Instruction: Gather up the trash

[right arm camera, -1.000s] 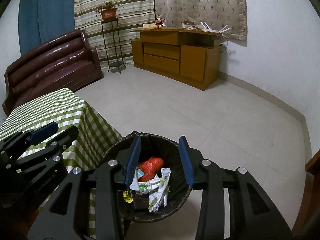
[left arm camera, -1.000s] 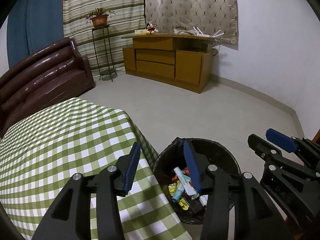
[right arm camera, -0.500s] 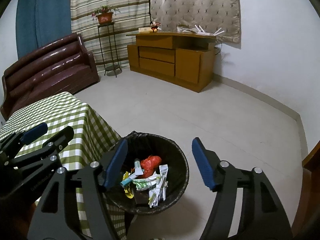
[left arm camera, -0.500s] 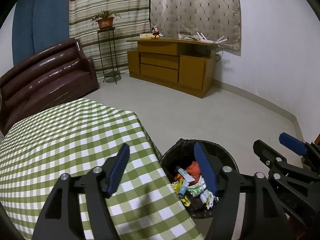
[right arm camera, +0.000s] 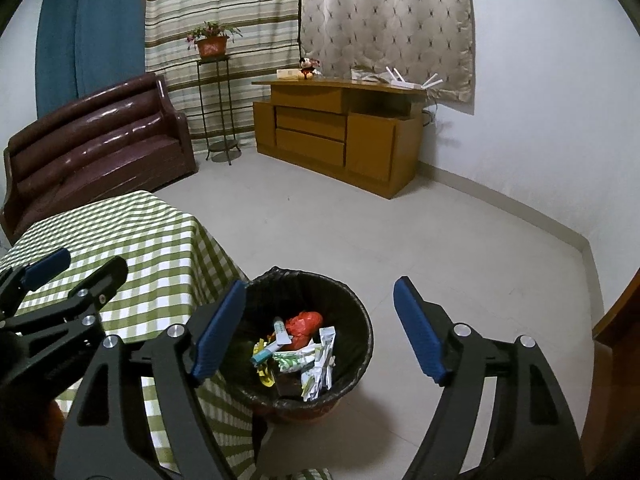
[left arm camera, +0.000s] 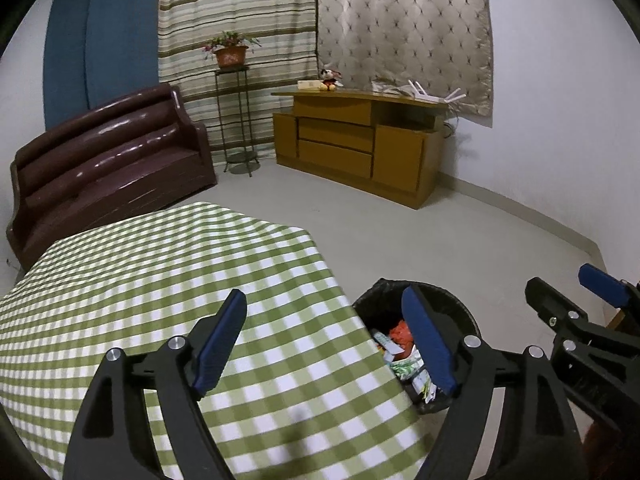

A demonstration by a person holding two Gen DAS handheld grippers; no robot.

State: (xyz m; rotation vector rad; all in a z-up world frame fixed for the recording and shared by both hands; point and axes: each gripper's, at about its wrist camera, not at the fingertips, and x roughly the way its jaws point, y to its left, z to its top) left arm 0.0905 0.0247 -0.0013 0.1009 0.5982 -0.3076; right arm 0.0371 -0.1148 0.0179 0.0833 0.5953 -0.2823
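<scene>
Black liner rims the bin [right arm camera: 352, 312], trash [right arm camera: 298, 346] inside, at six o'clock. My left gripper [left arm camera: 328, 344] and right gripper [right arm camera: 316, 328] are both empty, jaws opening. Swinging toward the surface [left arm camera: 160, 272], I risk knocking the bin.

black-lined bin [right arm camera: 352, 320] beside the table holds mixed wrappers [right arm camera: 304, 354].

Both blue-padded black grippers, left [left arm camera: 326, 344] and right [right arm camera: 320, 330], have lifted back toward six o'clock from the black-lined round trash bin [right arm camera: 360, 320], jaws opening wider, nothing between them.
</scene>
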